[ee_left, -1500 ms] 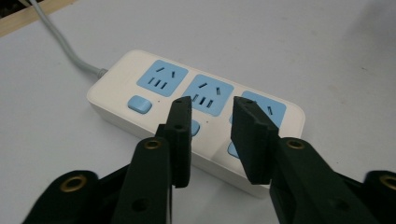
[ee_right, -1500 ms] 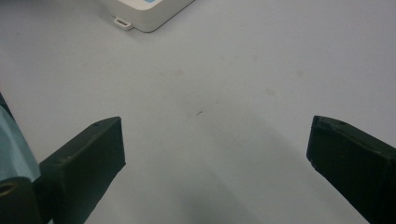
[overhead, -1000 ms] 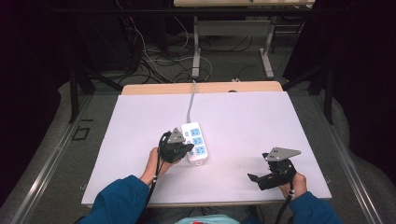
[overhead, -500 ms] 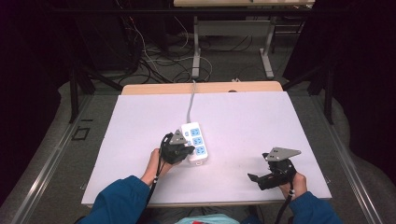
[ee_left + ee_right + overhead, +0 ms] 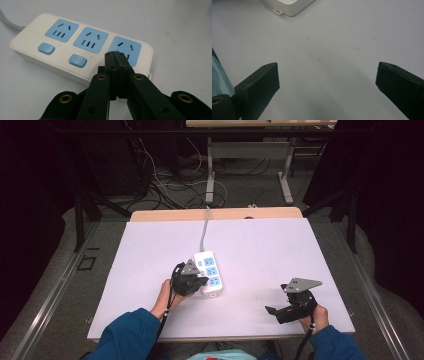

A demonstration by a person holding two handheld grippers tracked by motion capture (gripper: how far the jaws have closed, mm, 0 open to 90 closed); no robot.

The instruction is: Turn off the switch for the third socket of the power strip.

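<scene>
The left gripper (image 5: 115,53) has its two black jaws pressed flat together with nothing between them, and in the left gripper view their joined tips stand over the near edge of a white power strip (image 5: 75,47), right at the lower corner of the third blue socket (image 5: 126,50). That socket is the one at the strip's end away from its cord; whether the tips actually touch the strip's face cannot be told. Along the near edge of the strip two blue rocker switches (image 5: 46,48) show, one under each of the other two sockets, and a third spot lies hidden behind the jaws.

In the high view the power strip (image 5: 209,270) lies near the middle of the white tabletop (image 5: 270,245), its long side running away from the person and its grey cord (image 5: 204,227) leading off the far edge of the table. The left gripper (image 5: 200,282) sits just beside the strip's near end, coming in from the strip's left.

The right gripper (image 5: 327,75) has its jaws spread wide apart over bare table, holding nothing. In the high view the right gripper (image 5: 272,311) rests low near the table's near right corner, well apart from the strip. In the right gripper view a corner of the power strip (image 5: 292,6) with its small mounting tab shows at the top edge, far beyond the jaw tips.
</scene>
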